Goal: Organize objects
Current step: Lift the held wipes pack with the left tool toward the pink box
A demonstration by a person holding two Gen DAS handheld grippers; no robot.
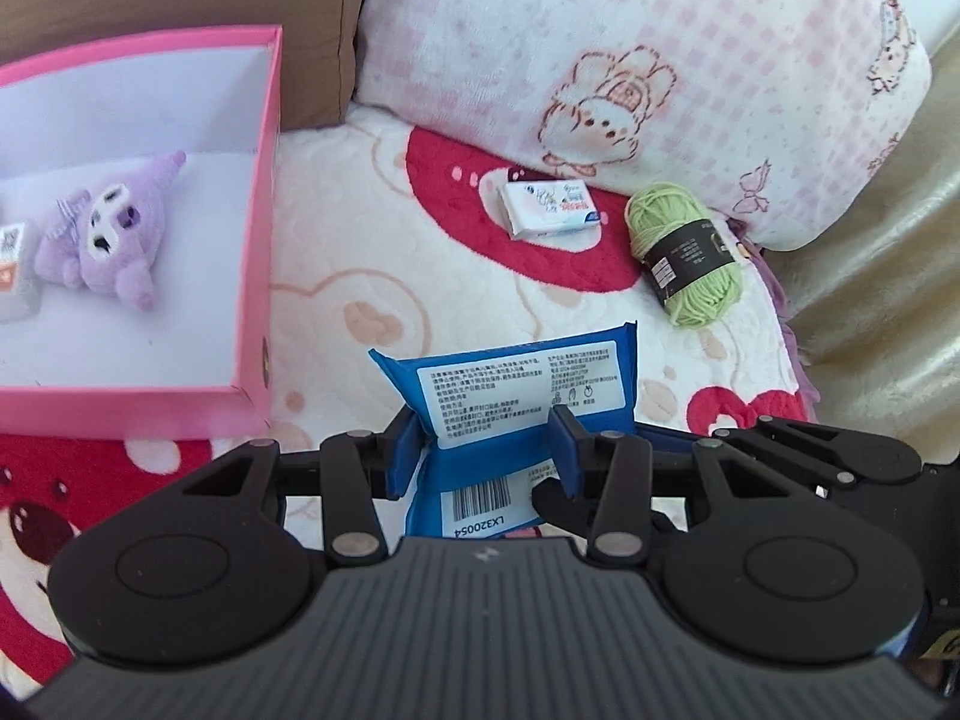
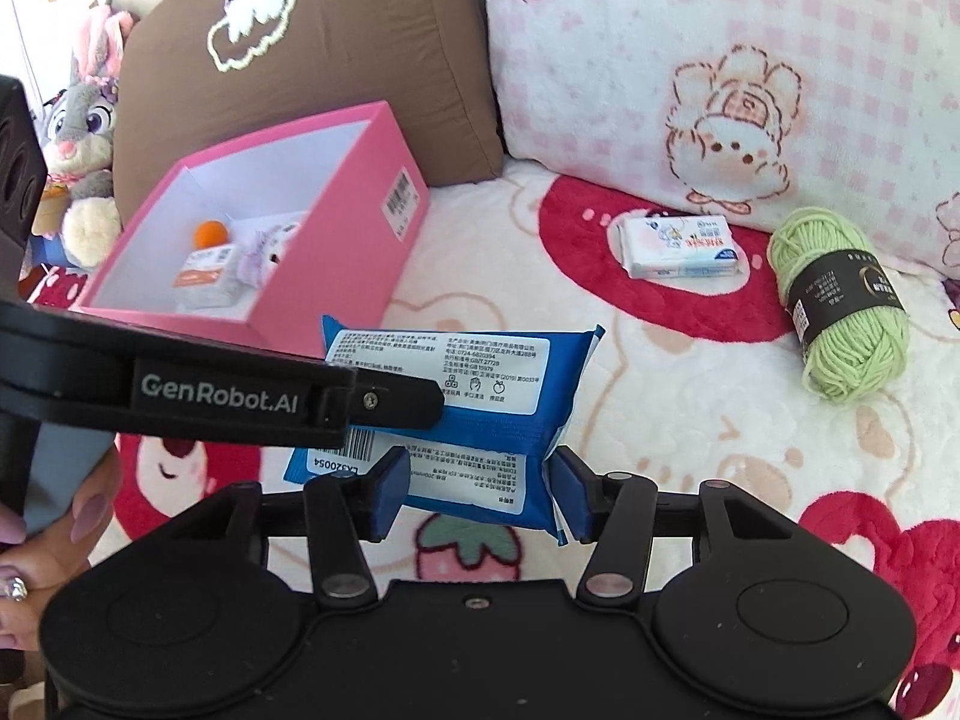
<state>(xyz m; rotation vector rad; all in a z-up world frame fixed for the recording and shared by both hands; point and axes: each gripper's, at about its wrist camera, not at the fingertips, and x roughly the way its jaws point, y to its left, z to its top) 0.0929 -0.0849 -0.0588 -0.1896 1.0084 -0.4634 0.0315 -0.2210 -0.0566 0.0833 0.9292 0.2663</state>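
My left gripper (image 1: 489, 447) is clamped on the blue wipes pack (image 1: 516, 396), its blue pads pressed against both sides, and the pack hangs lifted above the blanket (image 1: 372, 276). My right gripper (image 2: 480, 495) straddles the lower right end of the same pack (image 2: 462, 414); its pads sit at the pack's edges, though I cannot tell whether they press on it. The pack's white back label is printed in small Chinese text, and a barcode strip beside it reads "LX320054". Seen from the right wrist, the left gripper's black finger carries the brand "GenRobot.AI" in white. To the left stands the pink box (image 1: 264, 192), open, with a barcode sticker on its outer wall; inside it lie a purple plush toy (image 1: 111, 234), a small white packet with orange print (image 2: 204, 276) and an orange ball (image 2: 211, 234). Farther off on the red-and-cream blanket sits a white tissue packet (image 1: 549, 207) with blue and red printing too small to read, and just right of it a green yarn skein (image 1: 684, 252) wrapped in a dark paper band with illegible print. Behind them lean a brown pillow (image 2: 336, 60) and a pink checked cushion (image 1: 630, 60) with a bunny drawing.
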